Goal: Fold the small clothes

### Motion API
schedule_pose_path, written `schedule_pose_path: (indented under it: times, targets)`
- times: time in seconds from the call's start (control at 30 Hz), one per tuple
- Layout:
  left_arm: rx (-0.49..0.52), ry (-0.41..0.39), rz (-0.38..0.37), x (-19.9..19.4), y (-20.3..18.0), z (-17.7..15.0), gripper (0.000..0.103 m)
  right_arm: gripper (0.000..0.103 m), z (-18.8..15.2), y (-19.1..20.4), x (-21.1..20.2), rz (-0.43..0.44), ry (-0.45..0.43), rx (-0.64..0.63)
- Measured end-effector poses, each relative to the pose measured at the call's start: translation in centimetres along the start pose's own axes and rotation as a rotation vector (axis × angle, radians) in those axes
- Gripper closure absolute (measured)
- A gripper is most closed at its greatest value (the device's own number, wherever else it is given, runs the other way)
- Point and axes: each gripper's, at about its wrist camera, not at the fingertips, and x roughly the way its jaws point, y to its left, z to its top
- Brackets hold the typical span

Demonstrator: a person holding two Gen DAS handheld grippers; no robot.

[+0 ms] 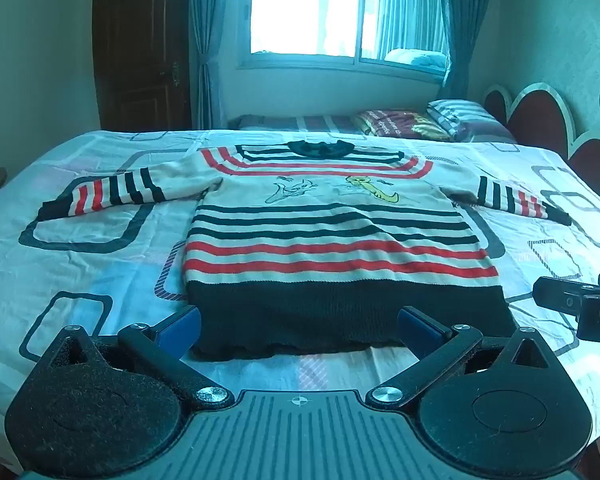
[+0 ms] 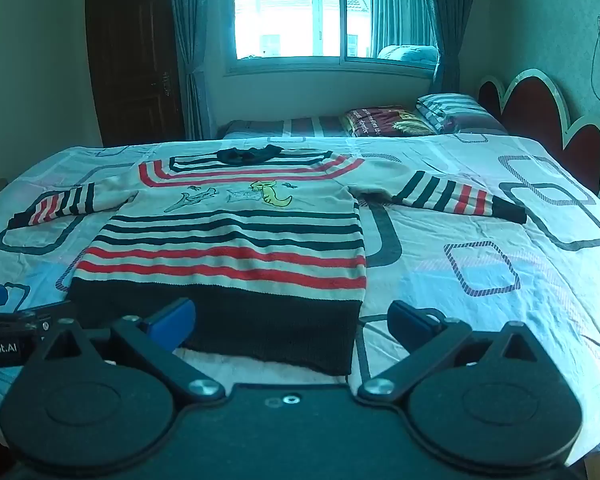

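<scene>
Nearest the observer, the left gripper (image 1: 298, 330) is held low over the near edge of the bed, jaws spread wide and holding nothing; its blue pads (image 1: 182, 328) flank the dark hem of the sweater (image 1: 332, 224). The right gripper (image 2: 292, 324) sits beside it on the right, jaws likewise spread and empty, its left pad over the hem's right portion, its right pad over bare sheet. Each gripper shows at the edge of the other's view.

The sweater lies flat, front up, on the patterned bedsheet (image 1: 80, 264), hem toward the grippers and dark collar (image 1: 320, 148) away from them. Its body carries black and red stripes with cartoon figures across the chest. Both sleeves are stretched outward, the left sleeve (image 1: 100, 194) and the right sleeve (image 2: 460, 196) each ending in a dark cuff resting on the sheet.

Beyond the bed, folded bedding (image 1: 404, 122) and a striped pillow (image 1: 456, 114) lie near a red scalloped headboard (image 1: 540, 120). Farthest back are a bright window (image 1: 340, 12) with curtains and a dark wooden door (image 1: 140, 48).
</scene>
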Motion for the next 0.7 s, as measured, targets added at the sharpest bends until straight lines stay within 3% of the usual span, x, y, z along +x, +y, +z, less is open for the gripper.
schedule_pose_path:
  times: [0.7]
  targets:
    - [-0.004, -0.005, 0.006, 0.3, 0.7, 0.3, 0.0, 0.001, 0.0, 0.1, 0.2, 0.003, 0.008, -0.009]
